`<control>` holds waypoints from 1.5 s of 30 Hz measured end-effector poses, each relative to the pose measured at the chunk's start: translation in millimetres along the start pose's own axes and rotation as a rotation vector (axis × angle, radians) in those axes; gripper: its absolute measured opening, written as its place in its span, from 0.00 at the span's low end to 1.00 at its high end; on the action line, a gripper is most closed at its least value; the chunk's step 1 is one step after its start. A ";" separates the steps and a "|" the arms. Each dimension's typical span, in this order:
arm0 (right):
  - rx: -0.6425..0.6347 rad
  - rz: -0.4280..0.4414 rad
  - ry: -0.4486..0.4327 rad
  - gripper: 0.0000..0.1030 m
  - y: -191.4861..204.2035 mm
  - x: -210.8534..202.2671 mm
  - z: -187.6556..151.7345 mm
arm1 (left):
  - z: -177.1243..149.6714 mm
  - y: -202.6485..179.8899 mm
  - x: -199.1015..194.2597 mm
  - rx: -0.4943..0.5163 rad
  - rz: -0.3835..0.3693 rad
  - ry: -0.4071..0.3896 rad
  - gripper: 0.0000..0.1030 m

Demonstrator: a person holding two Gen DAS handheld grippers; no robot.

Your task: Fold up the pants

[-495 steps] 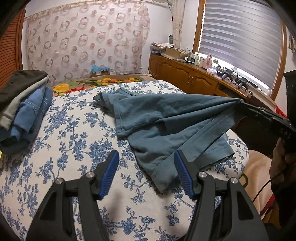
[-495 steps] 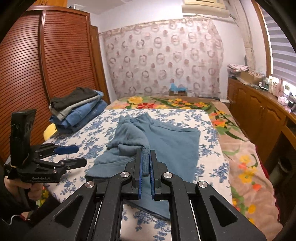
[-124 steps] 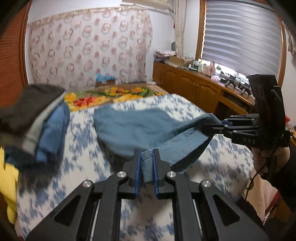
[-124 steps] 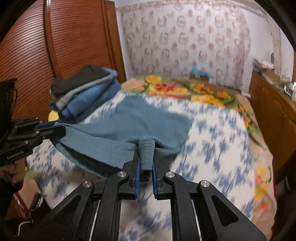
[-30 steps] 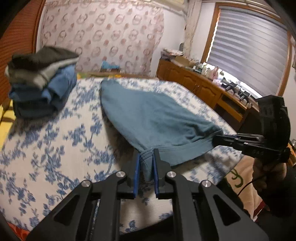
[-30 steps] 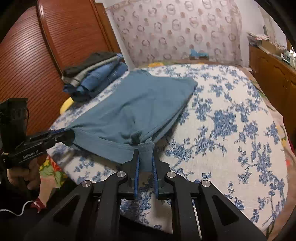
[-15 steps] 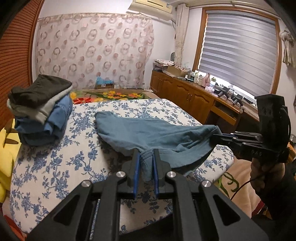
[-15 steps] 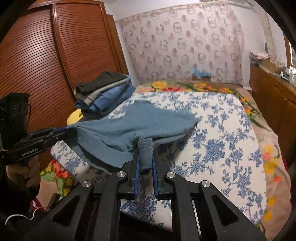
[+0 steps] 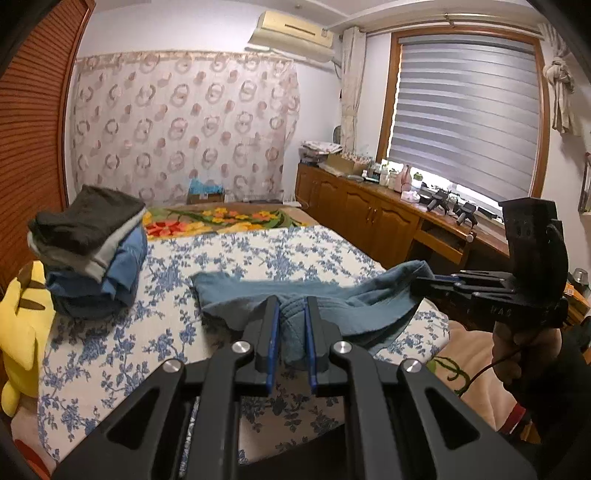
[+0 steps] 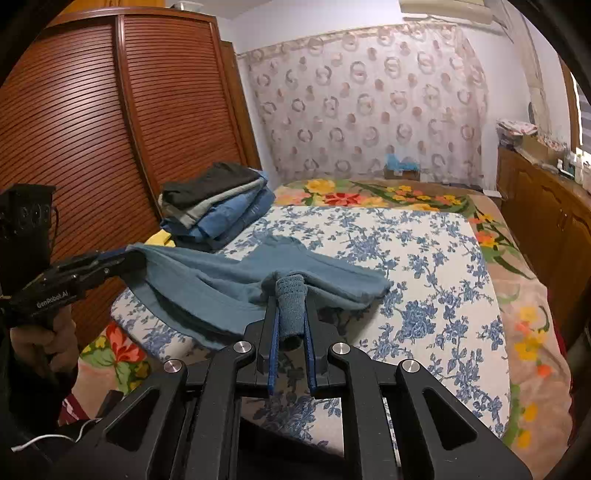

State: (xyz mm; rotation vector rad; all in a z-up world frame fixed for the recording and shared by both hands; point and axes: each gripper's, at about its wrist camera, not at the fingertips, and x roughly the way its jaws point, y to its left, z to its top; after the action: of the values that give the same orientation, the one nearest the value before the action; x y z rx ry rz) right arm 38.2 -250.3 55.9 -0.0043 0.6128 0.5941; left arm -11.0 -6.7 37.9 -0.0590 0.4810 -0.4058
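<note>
Teal knit pants hang lifted at the near end between both grippers, far end lying on the floral bed; left gripper fingers are clamped on one near corner, right gripper fingers clamped on the other. To fold well, I'd keep both corners level and the edge taut, carry it over toward the far end and lay it down with edges aligned. Legible text: "GenRobot.AI" on the left gripper body in the right wrist view; the lettering on the right gripper is too blurred to read.

Site: home bedroom | Evidence: floral-covered bed, louvred wardrobe, wall air conditioner, curtain, window blind
</note>
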 end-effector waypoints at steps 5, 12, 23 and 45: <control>-0.020 -0.002 0.001 0.09 2.9 3.7 -2.0 | -1.9 0.9 6.9 0.000 0.003 0.007 0.09; -0.003 -0.036 0.054 0.09 -13.2 40.4 -8.5 | -13.6 21.5 41.3 -0.045 0.008 0.074 0.09; 0.007 -0.100 0.055 0.09 -34.5 82.1 13.1 | 13.6 34.9 88.0 -0.003 0.037 0.071 0.10; 0.046 -0.148 0.158 0.09 -63.0 144.3 8.1 | -19.5 66.9 133.7 0.001 0.069 0.214 0.40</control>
State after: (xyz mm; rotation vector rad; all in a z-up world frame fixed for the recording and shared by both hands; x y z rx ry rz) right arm 170.6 -225.8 -26.2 -0.0535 0.7721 0.4386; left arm 112.6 3.0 -47.9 0.0020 0.6916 -0.3465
